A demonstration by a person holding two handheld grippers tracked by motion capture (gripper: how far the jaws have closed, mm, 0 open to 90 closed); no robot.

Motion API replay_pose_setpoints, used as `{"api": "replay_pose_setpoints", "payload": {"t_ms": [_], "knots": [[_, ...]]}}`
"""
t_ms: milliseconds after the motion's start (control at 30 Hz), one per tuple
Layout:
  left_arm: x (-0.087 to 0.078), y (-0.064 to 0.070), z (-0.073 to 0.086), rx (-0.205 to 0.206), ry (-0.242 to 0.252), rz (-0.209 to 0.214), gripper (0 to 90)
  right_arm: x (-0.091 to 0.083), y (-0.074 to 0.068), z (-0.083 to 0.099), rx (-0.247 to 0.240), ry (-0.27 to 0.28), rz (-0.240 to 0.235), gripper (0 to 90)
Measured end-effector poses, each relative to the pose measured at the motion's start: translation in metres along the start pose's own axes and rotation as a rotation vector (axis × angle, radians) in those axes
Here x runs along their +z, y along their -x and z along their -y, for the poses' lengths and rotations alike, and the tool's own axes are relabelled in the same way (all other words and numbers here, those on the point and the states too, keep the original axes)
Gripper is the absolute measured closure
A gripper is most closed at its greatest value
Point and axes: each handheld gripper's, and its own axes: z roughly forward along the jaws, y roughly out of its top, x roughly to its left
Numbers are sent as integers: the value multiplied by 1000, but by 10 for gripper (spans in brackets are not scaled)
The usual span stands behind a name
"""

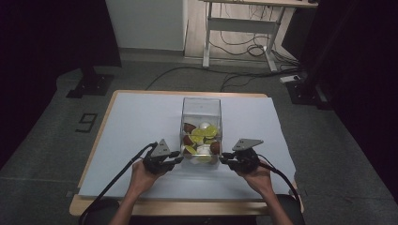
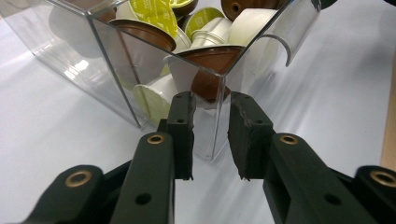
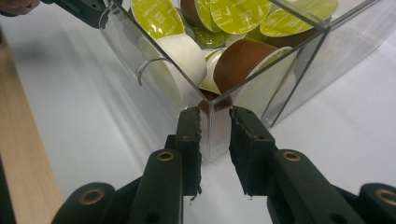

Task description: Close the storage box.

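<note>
Here, both my grippers sit at the near corners of a clear box of coffee capsules.

The clear box [image 1: 201, 112] stands upright on the white sheet [image 1: 131, 122] near the table's middle, open top up, its long axis running near to far. My left gripper [image 1: 177, 159] is at its near-left corner, my right gripper [image 1: 224, 159] at its near-right corner. Each has its jaws parted around a vertical corner edge, not closed on it. Green, brown and white capsules [image 3: 177, 51] lie jumbled inside.
</note>
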Motion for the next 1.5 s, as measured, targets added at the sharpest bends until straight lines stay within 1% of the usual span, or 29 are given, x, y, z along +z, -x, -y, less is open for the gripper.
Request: {"api": "replay_pose_setpoints", "payload": {"t_ms": [100,200,267,400,467,533,600,700,833,933,1000,1233,1400,1467,1500], "knots": [[1,-1,0,-6,5,-18,734,1,0,-1,-4,-9,28,725],[1,-3,0,-8,11,-11,738,2,0,0,-2,-33,62,691],[2,-3,0,-10,15,-11,739,0,0,0,6,-40,69,690],[3,-5,0,-20,27,-13,742,-3,-5,1,-1,-40,52,696],[4,-6,0,-26,31,-15,743,-3,-7,2,-12,-47,40,698],[5,-6,1,-33,37,-20,745,-2,-9,2,-11,-50,32,698],[6,-6,1,-41,42,-27,751,-1,-10,2,-10,-51,13,702],[8,-8,1,-58,54,-36,757,0,-11,1,1,-36,-21,708],[11,-10,1,-79,67,-43,758,3,-11,-3,14,-11,-40,716],[14,-12,1,-100,77,-49,757,6,-11,-7,9,2,-39,722],[14,-12,1,-104,79,-50,756,9,-11,-9,3,6,-35,725],[14,-11,1,-106,77,-55,750,17,-14,-18,0,33,-35,769],[15,-11,1,-104,76,-54,741,25,-15,-24,-1,38,-38,802],[14,-12,1,-101,75,-54,741,27,-16,-26,-9,31,-19,814],[14,-12,1,-99,70,-58,725,28,-16,-27,-14,30,-16,814]]}}
